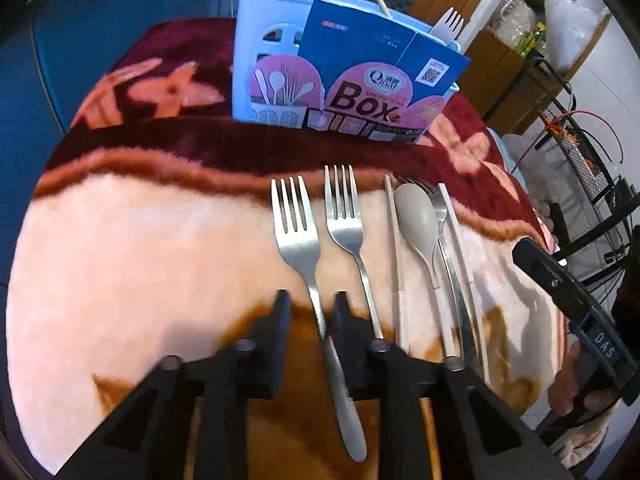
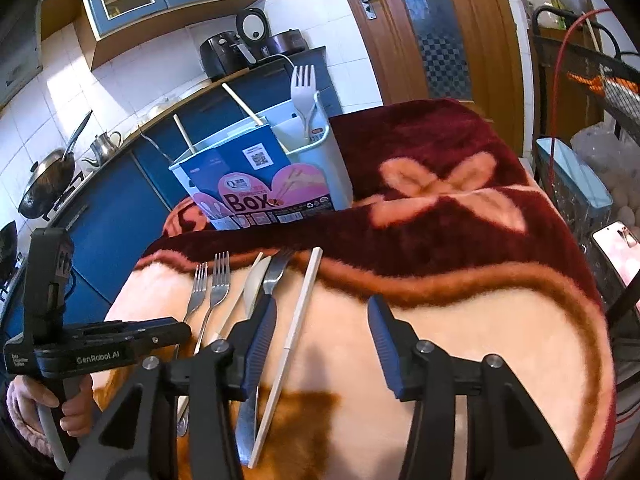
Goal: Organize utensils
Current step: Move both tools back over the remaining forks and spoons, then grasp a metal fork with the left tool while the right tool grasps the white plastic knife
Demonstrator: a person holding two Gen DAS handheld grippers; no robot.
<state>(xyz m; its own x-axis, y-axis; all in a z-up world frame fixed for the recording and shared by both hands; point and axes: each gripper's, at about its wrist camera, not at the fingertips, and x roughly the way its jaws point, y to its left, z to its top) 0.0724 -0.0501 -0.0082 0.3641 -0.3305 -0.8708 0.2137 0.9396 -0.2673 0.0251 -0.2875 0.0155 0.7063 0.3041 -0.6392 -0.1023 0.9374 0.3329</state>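
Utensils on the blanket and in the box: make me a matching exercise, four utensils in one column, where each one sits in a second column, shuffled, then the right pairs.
Things
1. leftmost metal fork
2. grey spoon
3. white plastic fork
4. rightmost chopstick

Places
A. standing in the utensil box
B. flat on the blanket, handle inside the left gripper
C. inside the open right gripper
D. lying over another metal fork

Pairs: 1-B, 2-D, 3-A, 4-C
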